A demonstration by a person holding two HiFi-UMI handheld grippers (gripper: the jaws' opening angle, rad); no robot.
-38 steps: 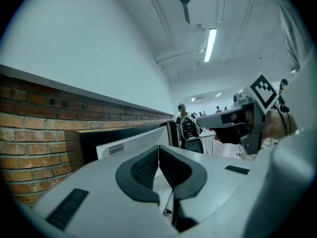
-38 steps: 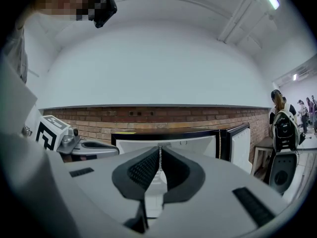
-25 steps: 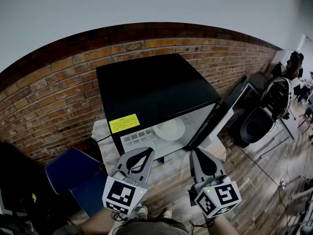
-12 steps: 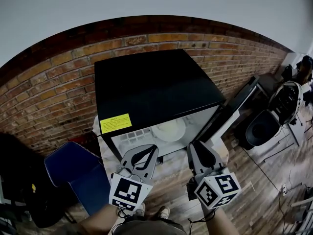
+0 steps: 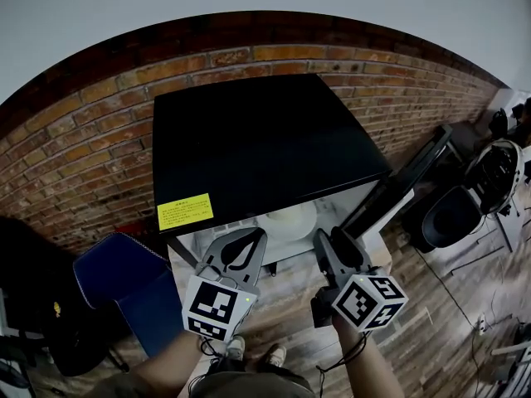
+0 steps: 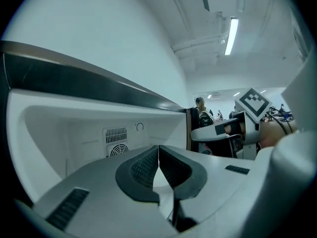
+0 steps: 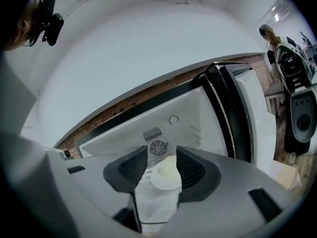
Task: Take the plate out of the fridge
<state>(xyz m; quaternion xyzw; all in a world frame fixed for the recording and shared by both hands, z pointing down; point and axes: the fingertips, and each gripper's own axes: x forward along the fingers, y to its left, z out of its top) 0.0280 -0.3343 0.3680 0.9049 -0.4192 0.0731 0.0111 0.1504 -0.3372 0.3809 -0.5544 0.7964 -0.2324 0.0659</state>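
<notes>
A white plate (image 5: 290,220) lies on the shelf inside the black mini fridge (image 5: 257,139), whose door (image 5: 398,185) stands open to the right. In the right gripper view the plate (image 7: 166,176) shows between the jaws of my right gripper (image 7: 162,165). Those jaws are opening, short of the plate and touching nothing. In the head view the right gripper (image 5: 326,237) hovers just in front of the fridge opening. My left gripper (image 5: 246,237) is beside it on the left, also at the opening. Its jaws are shut and empty (image 6: 158,152).
A brick wall (image 5: 83,139) runs behind the fridge. A blue chair (image 5: 124,288) stands low on the left. A black round seat (image 5: 452,218) and other equipment sit beyond the open door on the wooden floor (image 5: 431,305). A yellow label (image 5: 185,211) marks the fridge's front edge.
Both grippers have moved forward and up, closer to the fridge opening. The fridge top now hides more of the interior in the head view.
</notes>
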